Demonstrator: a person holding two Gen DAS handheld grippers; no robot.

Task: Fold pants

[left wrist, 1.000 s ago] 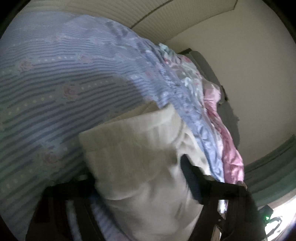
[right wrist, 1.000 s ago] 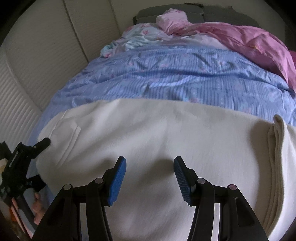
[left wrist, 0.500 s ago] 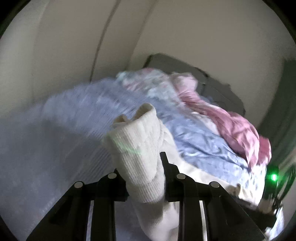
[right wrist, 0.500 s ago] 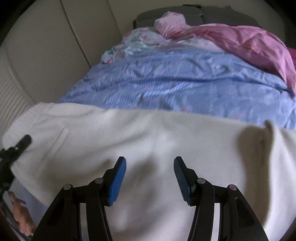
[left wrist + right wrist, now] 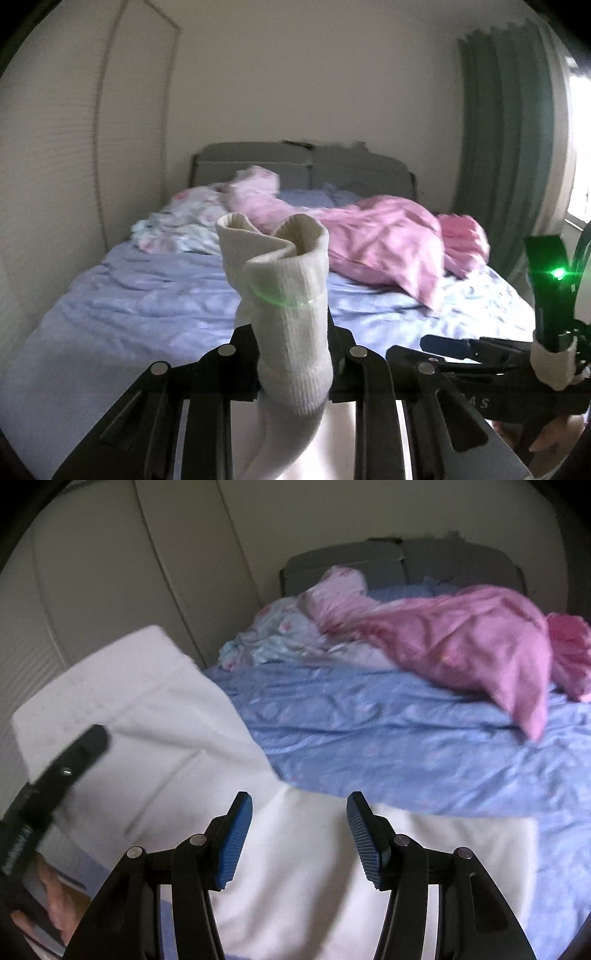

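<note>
Cuff end [image 5: 284, 295] of the cream pants [image 5: 332, 867] sits clamped in the left gripper [image 5: 293, 354], lifted for folding over; right gripper [image 5: 299, 834] gapes empty, and next should pin the fold line.

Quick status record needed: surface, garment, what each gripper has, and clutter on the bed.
surface: bed with blue sheet
garment: cream pants, partly lifted off the sheet
left gripper: jaws just closed, shut on a ribbed cuff of the pants, which stands up above the fingers
right gripper: open, nothing between the blue pads, pants fabric below it
clutter: pink blanket and floral bedding bunched near the grey headboard
fold: not yet done
</note>
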